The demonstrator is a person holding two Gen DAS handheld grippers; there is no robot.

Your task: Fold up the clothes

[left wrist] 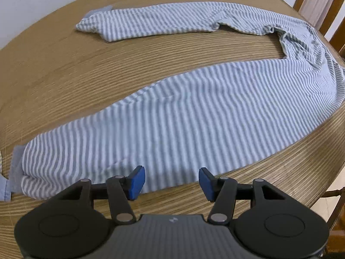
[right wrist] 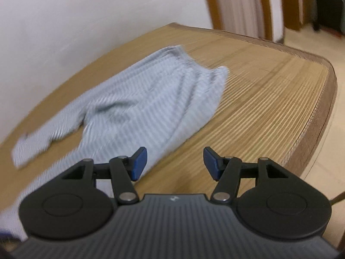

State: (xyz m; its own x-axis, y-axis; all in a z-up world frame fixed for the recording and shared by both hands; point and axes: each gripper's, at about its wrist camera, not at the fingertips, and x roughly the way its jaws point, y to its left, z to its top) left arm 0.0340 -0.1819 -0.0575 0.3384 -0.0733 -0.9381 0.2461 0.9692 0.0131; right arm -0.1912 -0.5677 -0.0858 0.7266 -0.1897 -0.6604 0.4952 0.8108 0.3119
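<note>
Blue-and-white striped trousers lie spread on the wooden table, both legs running to the left and the waist bunched at the right. My left gripper hangs open over the near leg's lower edge, close to its grey cuff, with nothing between its blue pads. In the blurred right wrist view the same trousers lie ahead and to the left. My right gripper is open above the bare table, just right of the cloth, holding nothing.
Wooden chairs stand past the table's right edge. A white wall runs behind the table. A scrap of blue cloth shows at the left rim. The table's bound edge drops to pale floor at right.
</note>
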